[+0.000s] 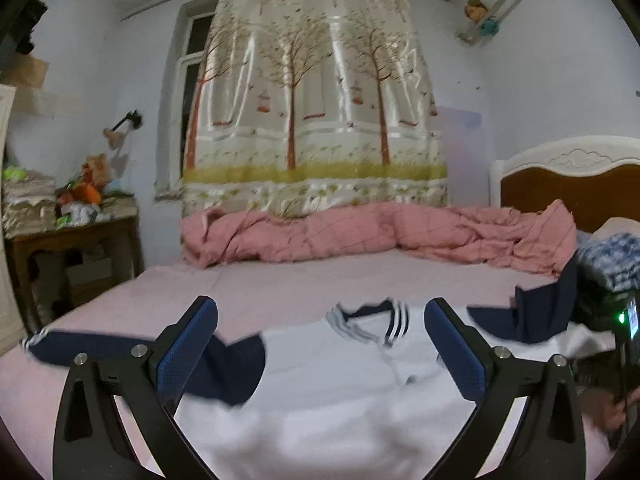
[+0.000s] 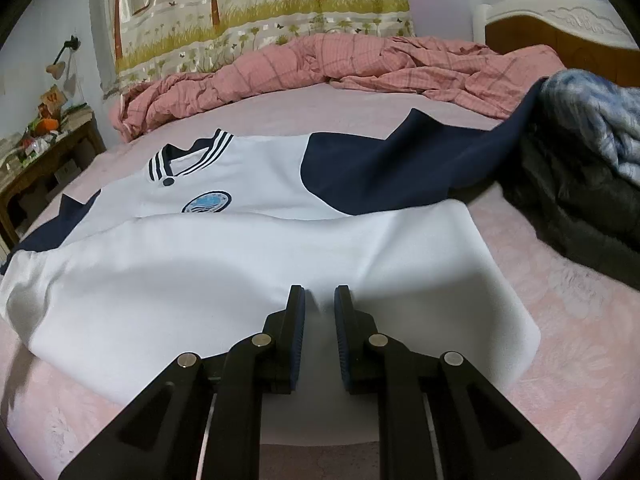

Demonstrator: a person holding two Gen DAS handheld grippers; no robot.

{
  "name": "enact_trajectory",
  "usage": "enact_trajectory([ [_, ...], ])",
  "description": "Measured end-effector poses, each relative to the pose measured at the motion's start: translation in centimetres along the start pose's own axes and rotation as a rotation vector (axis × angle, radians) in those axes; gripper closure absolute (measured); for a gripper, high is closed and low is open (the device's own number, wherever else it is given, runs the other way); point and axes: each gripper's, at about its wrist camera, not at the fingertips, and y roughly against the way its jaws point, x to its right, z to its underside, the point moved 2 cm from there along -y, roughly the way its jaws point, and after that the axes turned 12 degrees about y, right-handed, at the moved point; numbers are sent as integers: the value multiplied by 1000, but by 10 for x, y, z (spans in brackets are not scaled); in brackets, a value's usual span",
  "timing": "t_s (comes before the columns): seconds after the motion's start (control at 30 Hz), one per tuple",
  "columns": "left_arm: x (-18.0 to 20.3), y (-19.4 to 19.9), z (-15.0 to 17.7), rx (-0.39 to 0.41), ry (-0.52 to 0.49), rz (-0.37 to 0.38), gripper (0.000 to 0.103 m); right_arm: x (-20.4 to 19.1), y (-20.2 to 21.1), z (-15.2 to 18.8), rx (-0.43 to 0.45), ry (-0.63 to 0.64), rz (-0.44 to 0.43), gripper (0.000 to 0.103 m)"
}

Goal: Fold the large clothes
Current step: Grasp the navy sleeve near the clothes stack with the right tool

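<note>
Lying flat on bed point(image 2: 560, 340): shirt point(image 2: 240, 272); L gripper point(image 1: 320, 344) spread wide, R gripper point(image 2: 320, 300) pinching hem.

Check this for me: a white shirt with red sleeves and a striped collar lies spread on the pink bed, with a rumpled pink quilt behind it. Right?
Not quite: the sleeves are navy blue, not red. The right wrist view shows it clearly. The rest holds: the white shirt with a striped collar lies spread on the pink bed, with a rumpled pink quilt behind it.

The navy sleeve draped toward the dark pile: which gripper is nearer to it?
Right, probably. The right gripper sits low over the white shirt hem, the navy sleeve just beyond. The left gripper hangs open above the collar, further from it.
</note>
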Motion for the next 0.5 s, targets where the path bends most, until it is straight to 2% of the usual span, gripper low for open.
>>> enact_trajectory([
  [0.07,11,-13,-16,9,5,4,0,-3,10,-12,32,27,20,87],
  [0.17,17,-34,-34,13,41,17,0,-2,38,-47,143,20,36,86],
  [0.2,16,-42,-35,0,45,0,0,0,46,-62,163,7,21,81],
  [0.23,13,-51,-33,-26,55,-7,0,0,50,-72,170,-7,15,71],
  [0.33,-1,-69,-12,-81,105,-11,0,18,60,-99,226,-80,20,62],
  [0.43,-16,-95,26,-162,108,-84,0,48,52,-104,179,-121,125,62],
  [0.5,-24,-115,57,-264,141,-102,0,81,48,-104,150,-138,225,62],
])
